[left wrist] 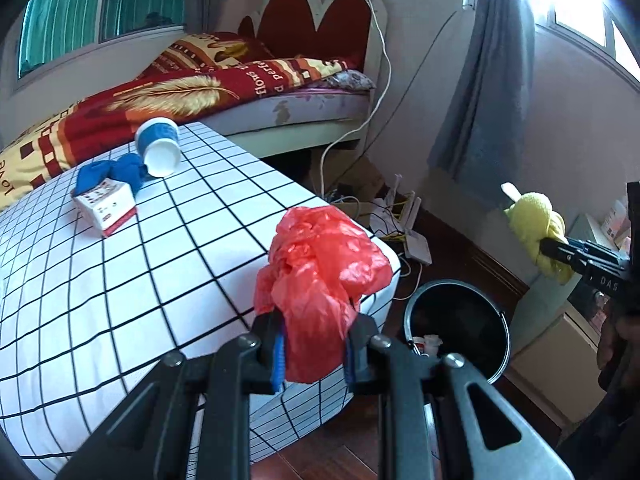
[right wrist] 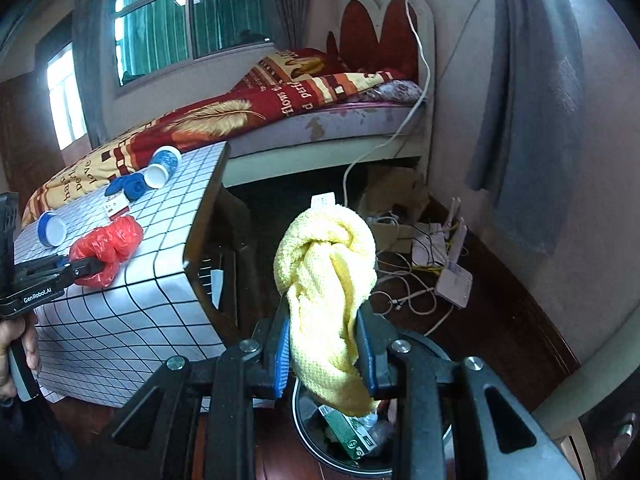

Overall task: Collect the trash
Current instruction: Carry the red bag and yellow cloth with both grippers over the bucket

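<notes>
Both grippers carry trash toward the black bin [left wrist: 456, 320]: left gripper [left wrist: 314, 354] clamps a red plastic bag [left wrist: 320, 272], right gripper [right wrist: 326, 354] a yellow cloth [right wrist: 328, 280] over the bin at six o'clock. Paper cup [left wrist: 158, 146], blue cloth [left wrist: 116, 172] and small box [left wrist: 105, 208] remain on the checked table [left wrist: 120, 280] at ten o'clock.

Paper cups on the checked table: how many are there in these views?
2. One cup lies on its side at the far end beside the blue cloth; another lies near the left edge, seen only by the right wrist camera. Others may be hidden.

Checked table [left wrist: 120, 280]: paper cup [left wrist: 158, 146], blue cloth [left wrist: 114, 174], small box [left wrist: 106, 208].
</notes>
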Available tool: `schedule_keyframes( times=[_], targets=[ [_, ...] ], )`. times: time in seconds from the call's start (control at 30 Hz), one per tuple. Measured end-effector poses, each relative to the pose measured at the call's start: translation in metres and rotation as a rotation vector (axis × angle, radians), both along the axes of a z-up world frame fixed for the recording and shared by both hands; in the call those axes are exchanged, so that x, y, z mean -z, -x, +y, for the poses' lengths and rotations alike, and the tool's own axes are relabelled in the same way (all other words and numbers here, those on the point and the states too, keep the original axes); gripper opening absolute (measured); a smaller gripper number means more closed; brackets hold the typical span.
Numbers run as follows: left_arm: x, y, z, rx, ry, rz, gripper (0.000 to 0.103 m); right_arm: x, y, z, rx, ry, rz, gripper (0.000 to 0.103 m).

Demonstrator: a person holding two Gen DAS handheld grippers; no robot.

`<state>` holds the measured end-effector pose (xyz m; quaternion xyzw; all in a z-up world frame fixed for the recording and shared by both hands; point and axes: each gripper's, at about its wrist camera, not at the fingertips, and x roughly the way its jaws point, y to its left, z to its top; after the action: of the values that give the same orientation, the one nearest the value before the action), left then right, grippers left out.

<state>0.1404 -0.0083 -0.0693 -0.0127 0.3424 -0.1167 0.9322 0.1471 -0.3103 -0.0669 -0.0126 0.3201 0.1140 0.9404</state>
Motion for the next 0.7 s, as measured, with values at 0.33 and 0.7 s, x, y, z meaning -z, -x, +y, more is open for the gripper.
schedule_keyframes(
  times=[0.33, 0.7],
  targets=[
    [0.006, -0.007, -0.023, 0.041, 0.002, 0.009, 0.023, 0.014, 0.006, -0.021, 0.014, 0.014, 0.044, 0.03],
    [0.013, -0.011, -0.063, 0.125, 0.005, 0.022, 0.023, 0.041, 0.004, -0.03, 0.011, 0.033, 0.132, 0.03]
  ],
)
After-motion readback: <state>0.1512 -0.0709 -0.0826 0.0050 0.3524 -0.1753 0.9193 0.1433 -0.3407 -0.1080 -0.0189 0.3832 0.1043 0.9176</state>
